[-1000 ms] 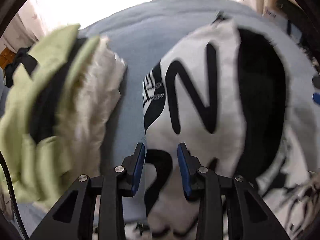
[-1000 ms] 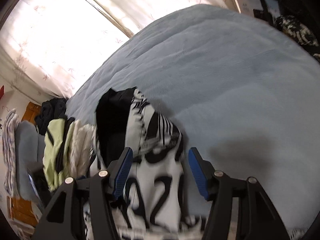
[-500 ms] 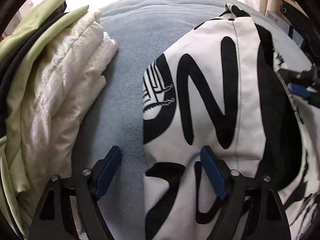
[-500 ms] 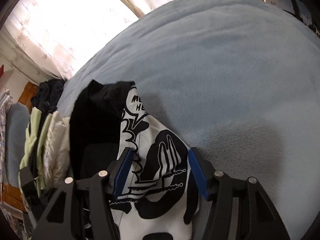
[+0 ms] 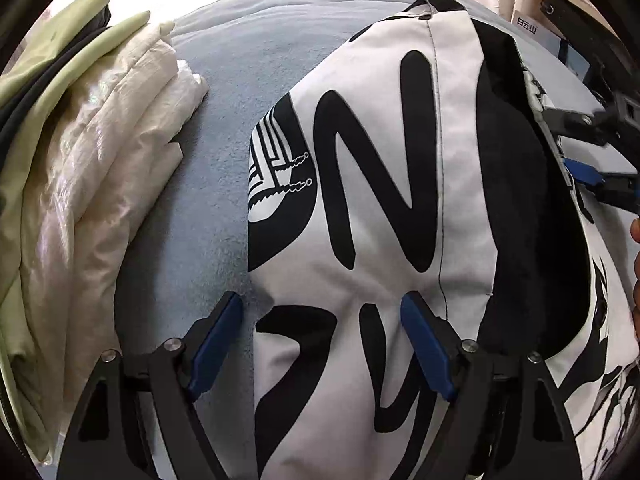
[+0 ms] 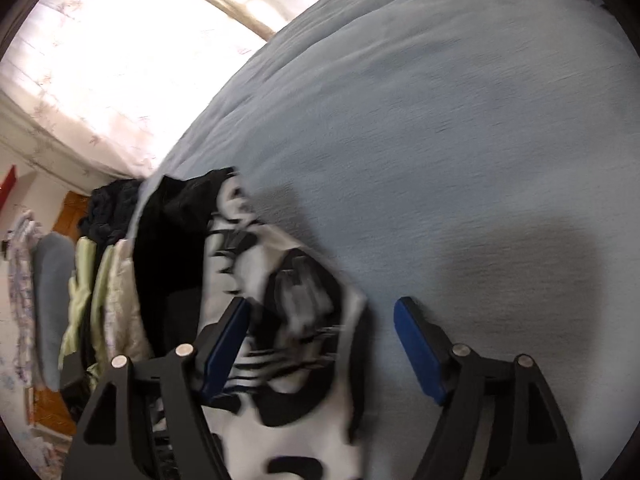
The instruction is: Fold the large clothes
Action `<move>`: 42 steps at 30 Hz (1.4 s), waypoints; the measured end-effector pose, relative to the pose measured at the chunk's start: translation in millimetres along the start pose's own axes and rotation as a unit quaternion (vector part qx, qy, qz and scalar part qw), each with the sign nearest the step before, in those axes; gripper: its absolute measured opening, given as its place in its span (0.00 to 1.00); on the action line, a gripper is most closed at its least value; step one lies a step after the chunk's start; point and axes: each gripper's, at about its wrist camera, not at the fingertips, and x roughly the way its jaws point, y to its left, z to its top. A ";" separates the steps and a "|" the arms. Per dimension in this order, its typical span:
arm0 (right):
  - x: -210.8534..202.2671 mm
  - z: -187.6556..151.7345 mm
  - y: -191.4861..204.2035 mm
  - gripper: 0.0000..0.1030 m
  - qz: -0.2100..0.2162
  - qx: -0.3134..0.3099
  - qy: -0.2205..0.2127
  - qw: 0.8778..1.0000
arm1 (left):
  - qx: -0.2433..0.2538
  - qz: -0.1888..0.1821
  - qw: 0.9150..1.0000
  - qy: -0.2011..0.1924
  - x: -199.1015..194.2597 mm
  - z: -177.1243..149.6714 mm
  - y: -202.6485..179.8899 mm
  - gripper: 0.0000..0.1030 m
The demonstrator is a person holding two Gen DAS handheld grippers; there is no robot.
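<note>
A white garment with big black letters and a black lining [image 5: 384, 208] lies folded on the blue-grey bed [image 5: 224, 184]. My left gripper [image 5: 324, 320] is open over its near left edge, one finger over the bed, one over the cloth. In the right wrist view the same garment [image 6: 280, 312] lies at the lower left. My right gripper [image 6: 320, 328] is open above its right edge and holds nothing. The right gripper also shows at the right edge of the left wrist view [image 5: 596, 156].
A stack of folded clothes, cream [image 5: 100, 184] and light green [image 5: 60, 60], lies left of the garment. It shows in the right wrist view too [image 6: 100, 304]. Bare bed [image 6: 440, 140] stretches to the right. Bright curtains [image 6: 100, 60] hang behind the bed.
My left gripper has opened wide and let go of the garment, which now lies flat. My right gripper has stayed open and shifted a little to the right over the garment's edge.
</note>
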 end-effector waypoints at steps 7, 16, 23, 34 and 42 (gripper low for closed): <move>18.1 -5.1 33.2 0.09 -0.031 -0.036 -0.001 0.999 | 0.047 0.044 0.997 -0.046 -8.0 -10.2 -40.6 0.04; -102.5 -57.0 115.4 0.08 0.077 -0.196 -0.103 0.972 | -0.029 0.010 0.997 -0.064 -50.8 -39.1 -18.3 0.03; -173.7 -200.1 177.1 0.08 0.088 -0.385 -0.068 0.916 | -0.076 -0.077 0.993 -0.046 -90.9 -117.8 10.9 0.23; -175.3 -324.0 117.5 0.26 -0.151 -0.397 0.007 0.905 | 0.059 -0.068 0.996 -0.002 -165.6 -272.9 -4.8 0.35; -196.4 -344.2 126.3 0.40 -0.096 -0.258 0.001 0.961 | 0.027 -0.108 0.994 -0.017 -218.2 -293.3 22.8 0.46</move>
